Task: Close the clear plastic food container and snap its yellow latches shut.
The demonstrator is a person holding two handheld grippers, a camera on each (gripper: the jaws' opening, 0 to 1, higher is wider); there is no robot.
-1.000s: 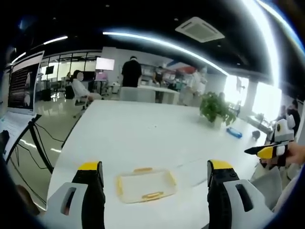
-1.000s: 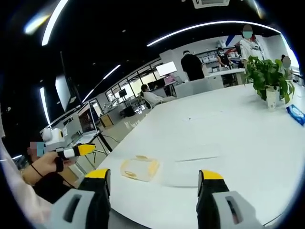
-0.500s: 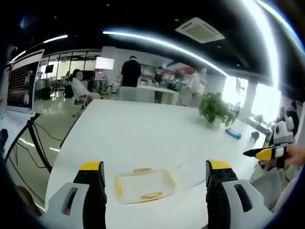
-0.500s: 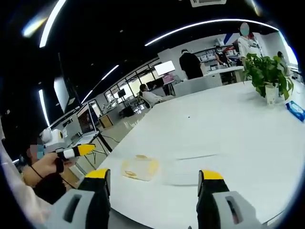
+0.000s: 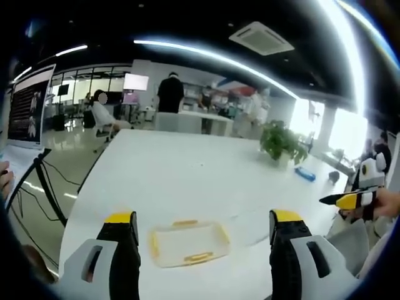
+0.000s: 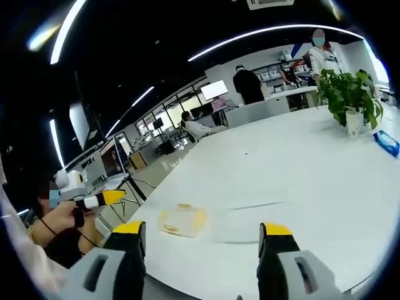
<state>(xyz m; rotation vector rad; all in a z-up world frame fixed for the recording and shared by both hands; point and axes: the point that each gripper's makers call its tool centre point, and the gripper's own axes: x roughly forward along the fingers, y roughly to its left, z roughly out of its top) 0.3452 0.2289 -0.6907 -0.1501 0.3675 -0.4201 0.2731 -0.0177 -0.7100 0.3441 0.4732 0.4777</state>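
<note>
The clear plastic food container [image 5: 189, 242] with yellow latches lies flat on the white table [image 5: 187, 181], near its front edge. It sits ahead of my left gripper [image 5: 199, 226], whose jaws stand wide open with nothing between them. In the right gripper view the container [image 6: 182, 220] lies left of centre, beyond my right gripper [image 6: 200, 232], also open and holding nothing. A clear flat piece [image 6: 253, 220] lies on the table beside the container. The right gripper's yellow tip [image 5: 347, 200] shows at the right of the left gripper view; the left gripper's tip [image 6: 103, 199] shows at the left of the right gripper view.
A potted plant [image 5: 282, 144] and a blue packet [image 5: 306, 174] stand toward the table's far right. A monitor on a stand [image 5: 28, 109] is off the table's left edge. People [image 5: 167, 94] stand and sit at desks in the background.
</note>
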